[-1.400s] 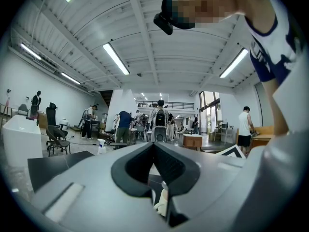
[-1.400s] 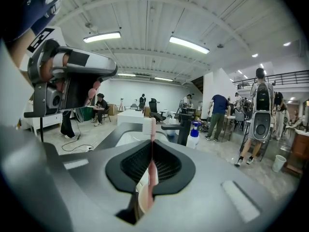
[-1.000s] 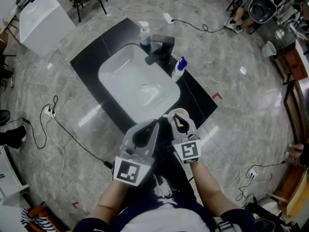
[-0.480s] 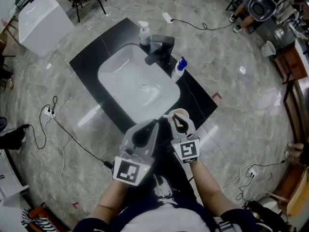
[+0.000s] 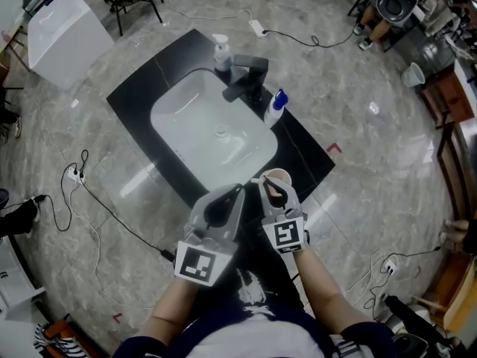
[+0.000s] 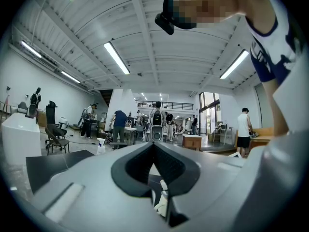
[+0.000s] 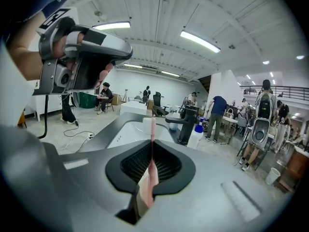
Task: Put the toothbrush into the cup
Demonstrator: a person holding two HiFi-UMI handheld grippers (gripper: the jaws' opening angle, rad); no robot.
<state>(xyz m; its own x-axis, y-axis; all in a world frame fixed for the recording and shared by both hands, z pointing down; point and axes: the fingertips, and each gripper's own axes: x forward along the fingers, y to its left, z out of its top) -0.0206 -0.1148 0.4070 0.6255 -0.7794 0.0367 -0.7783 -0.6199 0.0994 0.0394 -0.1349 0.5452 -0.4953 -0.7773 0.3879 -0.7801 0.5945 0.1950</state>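
Note:
A pink toothbrush [image 7: 151, 166] stands upright between the jaws of my right gripper [image 7: 151, 142], which is shut on its handle; the bristle head [image 7: 152, 123] pokes out past the tips. In the head view the right gripper [image 5: 271, 190] hovers over the black counter's near end, its tip just short of a pale cup [image 5: 279, 175] standing there. My left gripper [image 5: 224, 202] is beside it on the left, over the sink's near rim. Its jaws [image 6: 154, 144] are shut with nothing in them. The toothbrush itself is hard to make out in the head view.
A white sink [image 5: 212, 129] is set in a black counter [image 5: 138, 88] with a black faucet [image 5: 246, 77], a white pump bottle [image 5: 222, 51] and a blue-capped bottle [image 5: 276, 106] along its far side. Cables lie on the marble floor [image 5: 97, 207]. People stand in the hall beyond.
The right gripper has edged very slightly to the left; everything else stands as before.

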